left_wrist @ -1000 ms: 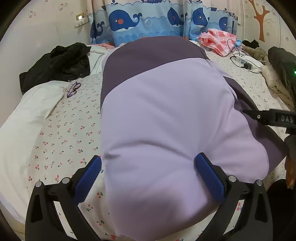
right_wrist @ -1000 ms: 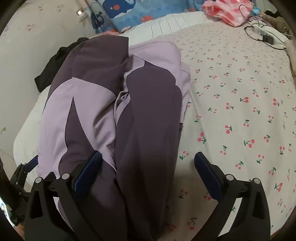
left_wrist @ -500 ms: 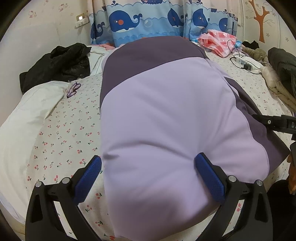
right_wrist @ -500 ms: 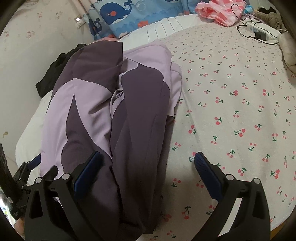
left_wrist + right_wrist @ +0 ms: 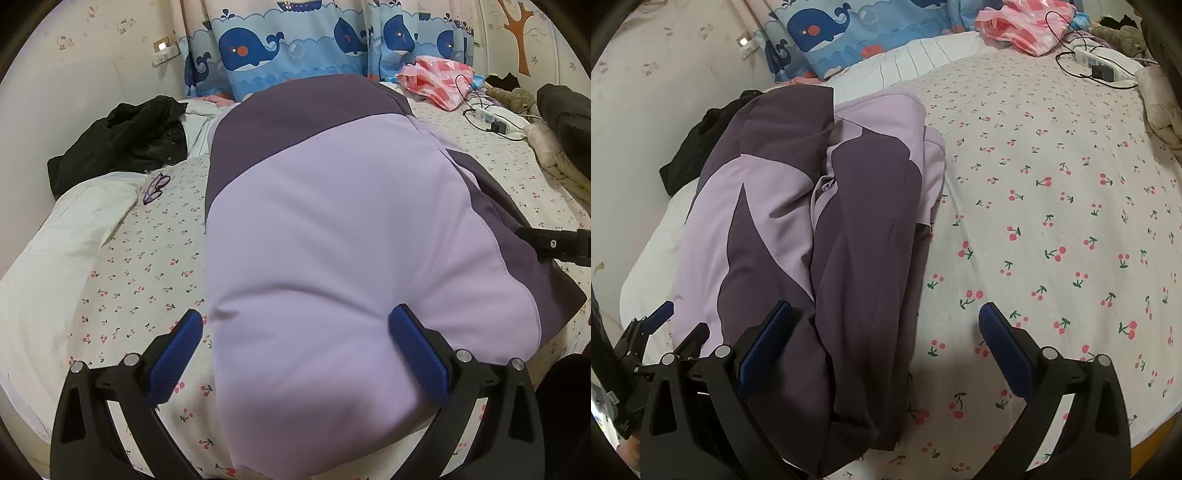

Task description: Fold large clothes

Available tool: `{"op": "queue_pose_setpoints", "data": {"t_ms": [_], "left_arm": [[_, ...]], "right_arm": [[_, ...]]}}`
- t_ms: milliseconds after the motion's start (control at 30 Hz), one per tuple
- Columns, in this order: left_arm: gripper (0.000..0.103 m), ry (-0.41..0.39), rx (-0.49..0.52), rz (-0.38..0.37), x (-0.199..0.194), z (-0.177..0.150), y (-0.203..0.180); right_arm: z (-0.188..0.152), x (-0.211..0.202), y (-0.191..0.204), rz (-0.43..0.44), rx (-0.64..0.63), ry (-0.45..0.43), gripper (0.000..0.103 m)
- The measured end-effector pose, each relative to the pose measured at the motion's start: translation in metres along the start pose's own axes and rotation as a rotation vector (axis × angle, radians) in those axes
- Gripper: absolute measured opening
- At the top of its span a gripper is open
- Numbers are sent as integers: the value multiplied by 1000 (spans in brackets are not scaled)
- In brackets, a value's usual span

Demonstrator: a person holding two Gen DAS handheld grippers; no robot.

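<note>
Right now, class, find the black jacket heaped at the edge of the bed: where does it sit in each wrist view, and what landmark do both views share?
Left wrist view: the black jacket lies upper left, beside the white bedding.
Right wrist view: upper left, mostly hidden behind the purple jacket.
Shared landmark: the whale-print curtain.

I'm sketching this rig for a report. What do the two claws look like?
Both match: the left claw and right claw each have two black, open-framed fingers with silver screws, tipped with blue textured pads. No cables or sleeves show.
</note>
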State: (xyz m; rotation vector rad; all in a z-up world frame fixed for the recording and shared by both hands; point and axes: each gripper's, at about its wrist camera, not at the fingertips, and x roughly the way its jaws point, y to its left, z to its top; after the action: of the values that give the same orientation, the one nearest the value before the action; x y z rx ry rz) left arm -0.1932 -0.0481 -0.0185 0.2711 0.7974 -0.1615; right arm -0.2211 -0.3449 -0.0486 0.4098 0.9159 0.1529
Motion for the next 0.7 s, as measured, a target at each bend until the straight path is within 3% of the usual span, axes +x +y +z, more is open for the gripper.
{"op": "queue_pose_setpoints", "data": {"t_ms": [267,400,567,700], "left_arm": [[98,-3,0,-4,1,1,1],[98,-6,3,-3,0,1,1],[98,1,5,-1,-1,2,-1],[98,5,15,-10,-2,3,-3]], "right_arm": [[5,-10,4,15,-26,-41,96],[13,-22,21,31,-96,-122,96],[15,3,45,-54,-229,-56,96],[15,12,35,-24,-173,-28,96]]}}
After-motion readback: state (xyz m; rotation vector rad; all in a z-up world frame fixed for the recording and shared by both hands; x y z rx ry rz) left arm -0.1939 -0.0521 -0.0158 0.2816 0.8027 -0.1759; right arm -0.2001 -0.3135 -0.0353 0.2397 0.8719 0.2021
